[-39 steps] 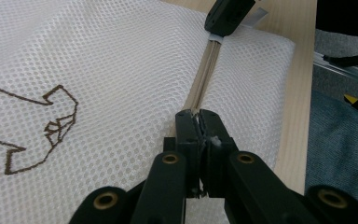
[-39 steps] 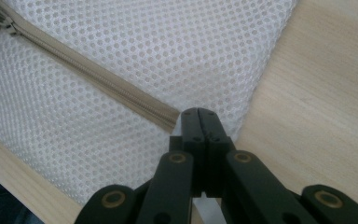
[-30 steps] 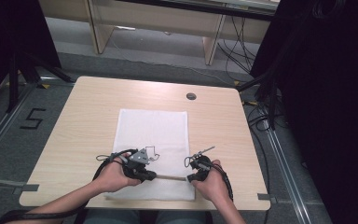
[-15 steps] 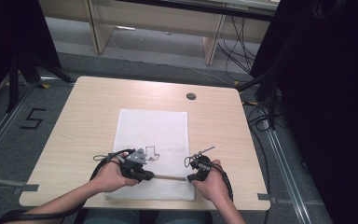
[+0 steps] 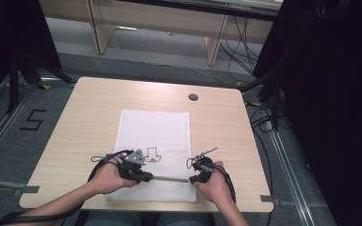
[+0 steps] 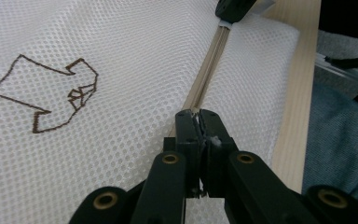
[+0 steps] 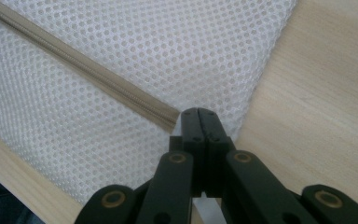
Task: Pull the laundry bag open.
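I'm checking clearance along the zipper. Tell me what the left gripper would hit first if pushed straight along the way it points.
The left gripper, shut at the beige zipper of the white mesh bag, points along the zipper line. First in its path looks to be the right gripper at the far end, though depth is hard to judge.

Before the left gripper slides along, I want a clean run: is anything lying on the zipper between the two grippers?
Nothing visible does. The beige zipper runs bare across the white mesh bag from the left gripper to the right gripper; the brown stitched drawing sits off to one side.
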A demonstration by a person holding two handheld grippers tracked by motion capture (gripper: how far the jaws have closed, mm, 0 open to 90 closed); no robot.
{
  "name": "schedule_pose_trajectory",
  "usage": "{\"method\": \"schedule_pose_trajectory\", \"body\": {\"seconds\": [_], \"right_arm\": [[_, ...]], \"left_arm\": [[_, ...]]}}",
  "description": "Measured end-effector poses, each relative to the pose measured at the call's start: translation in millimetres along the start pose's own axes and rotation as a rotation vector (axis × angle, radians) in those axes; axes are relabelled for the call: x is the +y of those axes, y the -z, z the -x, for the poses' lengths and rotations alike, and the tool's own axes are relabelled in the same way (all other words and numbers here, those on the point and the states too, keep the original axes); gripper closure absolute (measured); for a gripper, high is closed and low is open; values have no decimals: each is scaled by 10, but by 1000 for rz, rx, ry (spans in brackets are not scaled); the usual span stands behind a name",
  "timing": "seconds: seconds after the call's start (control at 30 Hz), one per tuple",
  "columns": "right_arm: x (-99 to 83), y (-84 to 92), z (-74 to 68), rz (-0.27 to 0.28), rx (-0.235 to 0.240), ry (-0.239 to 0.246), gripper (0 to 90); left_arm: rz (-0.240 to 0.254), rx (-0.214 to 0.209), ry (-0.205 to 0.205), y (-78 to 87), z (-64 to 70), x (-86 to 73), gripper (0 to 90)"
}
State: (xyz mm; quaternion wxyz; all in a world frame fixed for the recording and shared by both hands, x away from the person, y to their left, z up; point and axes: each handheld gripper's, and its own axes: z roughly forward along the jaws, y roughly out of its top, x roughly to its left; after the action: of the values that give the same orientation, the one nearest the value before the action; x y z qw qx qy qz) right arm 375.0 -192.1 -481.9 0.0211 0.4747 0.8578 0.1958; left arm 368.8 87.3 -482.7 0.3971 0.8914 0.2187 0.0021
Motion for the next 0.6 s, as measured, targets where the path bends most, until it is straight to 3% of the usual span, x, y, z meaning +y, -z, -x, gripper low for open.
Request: {"method": "schedule_pose_trajectory", "body": {"seconds": [0.03, 0.13, 0.17, 0.27, 0.3, 0.4, 0.43, 0.57, 0.6], "right_arm": [[-2, 6, -16, -7, -4, -22, 900], [-3, 5, -17, -5, -4, -22, 900], [-3, 7, -16, -6, -6, -23, 900], [-4, 10, -19, -10, -10, -30, 900], [-4, 9, -18, -9, -9, -27, 900], [-4, 4, -8, 2, -3, -9, 900], [-4, 8, -17, -7, -4, -26, 900], [-4, 5, -9, -1, -4, -15, 900], [-4, 6, -10, 1, -4, -10, 900]], "left_arm": [[-3, 3, -2, 3, -2, -2, 873], [-5, 3, 0, 11, -9, -6, 873], [-1, 0, 23, 10, -3, -11, 873], [-14, 12, 2, 29, -19, -15, 873], [-7, 3, 22, 29, -18, -22, 873], [-5, 5, 17, 41, -29, -33, 873], [-1, 3, 37, 40, -22, -39, 873], [-4, 2, 18, 45, -28, -34, 873], [-2, 4, 35, 43, -21, -37, 873]]}}
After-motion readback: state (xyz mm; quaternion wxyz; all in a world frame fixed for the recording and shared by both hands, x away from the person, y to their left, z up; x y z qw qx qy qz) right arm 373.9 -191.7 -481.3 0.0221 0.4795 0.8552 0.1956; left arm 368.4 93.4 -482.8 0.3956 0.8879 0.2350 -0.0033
